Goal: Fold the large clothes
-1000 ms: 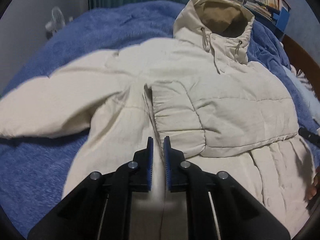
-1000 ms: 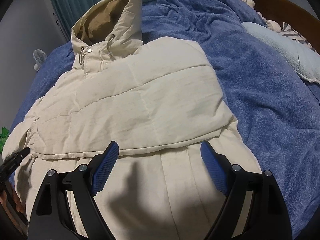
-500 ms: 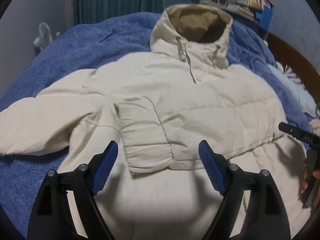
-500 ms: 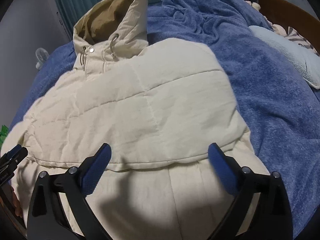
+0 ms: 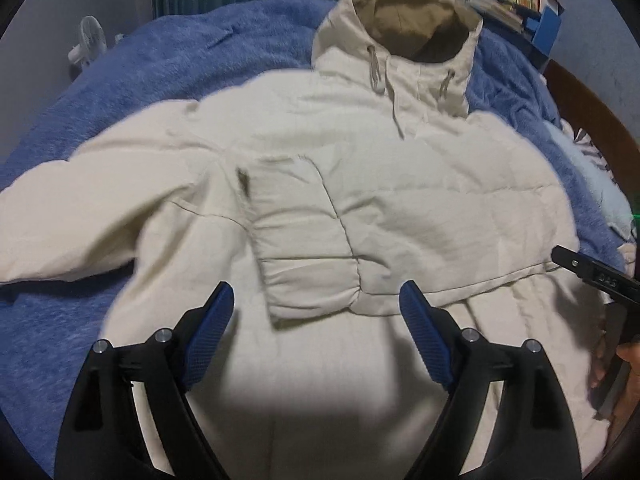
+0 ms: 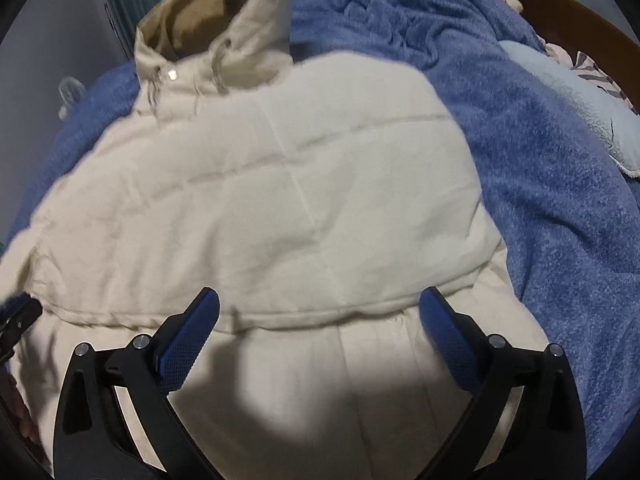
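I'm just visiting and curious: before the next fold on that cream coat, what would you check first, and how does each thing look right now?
1. Left gripper free of cloth: ok, its jaws are opening with nothing between the pads.
2. Right gripper free of cloth: ok, its jaws are opening too, empty.
3. One sleeve folded across the jacket: ok, its cuff lies on the chest.
4. Other sleeve folded in: not ok, it lies stretched out on the blue blanket.
5. Hood flat: not ok, it stands up open.
6. Hem straight: cannot tell, the grippers hide it.
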Available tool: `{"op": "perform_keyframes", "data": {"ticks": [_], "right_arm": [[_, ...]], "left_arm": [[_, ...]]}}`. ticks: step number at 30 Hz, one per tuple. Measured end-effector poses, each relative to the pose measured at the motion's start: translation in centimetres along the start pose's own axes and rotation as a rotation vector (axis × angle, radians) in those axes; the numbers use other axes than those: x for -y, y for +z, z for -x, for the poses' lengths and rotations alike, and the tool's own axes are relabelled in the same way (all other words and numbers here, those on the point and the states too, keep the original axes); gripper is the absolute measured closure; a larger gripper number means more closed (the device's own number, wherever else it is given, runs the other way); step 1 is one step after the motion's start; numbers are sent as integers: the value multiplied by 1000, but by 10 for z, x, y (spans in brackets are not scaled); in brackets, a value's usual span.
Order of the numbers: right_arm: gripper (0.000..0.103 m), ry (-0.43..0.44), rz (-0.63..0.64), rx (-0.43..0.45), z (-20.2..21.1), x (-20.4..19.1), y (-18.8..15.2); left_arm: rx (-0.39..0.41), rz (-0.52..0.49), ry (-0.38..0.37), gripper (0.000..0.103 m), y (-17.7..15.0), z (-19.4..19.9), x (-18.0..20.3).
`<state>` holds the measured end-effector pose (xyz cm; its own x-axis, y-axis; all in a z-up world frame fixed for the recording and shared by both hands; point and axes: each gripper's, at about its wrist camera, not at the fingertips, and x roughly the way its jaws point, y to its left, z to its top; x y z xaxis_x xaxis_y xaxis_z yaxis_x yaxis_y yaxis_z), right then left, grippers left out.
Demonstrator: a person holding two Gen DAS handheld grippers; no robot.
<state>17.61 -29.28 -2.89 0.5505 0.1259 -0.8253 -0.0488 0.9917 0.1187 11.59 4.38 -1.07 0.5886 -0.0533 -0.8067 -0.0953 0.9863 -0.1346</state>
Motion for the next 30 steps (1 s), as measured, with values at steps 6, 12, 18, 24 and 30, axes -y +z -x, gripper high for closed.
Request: {"op": "perform_keyframes", "data": {"ticks": [6, 12, 18, 24, 30], "right_arm": [[7, 11, 0, 110, 26, -9, 11], [7, 25, 3, 191, 46, -18, 12], [7, 68, 16, 217, 54, -37, 8], [7, 89, 143, 189, 51, -69, -5], [6, 109, 174, 164, 46, -78, -12]], "left_arm": [[113, 18, 25, 8, -1, 56, -22], [69, 115, 53, 8, 0, 47, -57], [64, 235, 144, 8, 6, 42, -108], [84, 395, 260, 8, 10, 58, -185], [92, 615, 303, 8, -7, 72, -258]]}}
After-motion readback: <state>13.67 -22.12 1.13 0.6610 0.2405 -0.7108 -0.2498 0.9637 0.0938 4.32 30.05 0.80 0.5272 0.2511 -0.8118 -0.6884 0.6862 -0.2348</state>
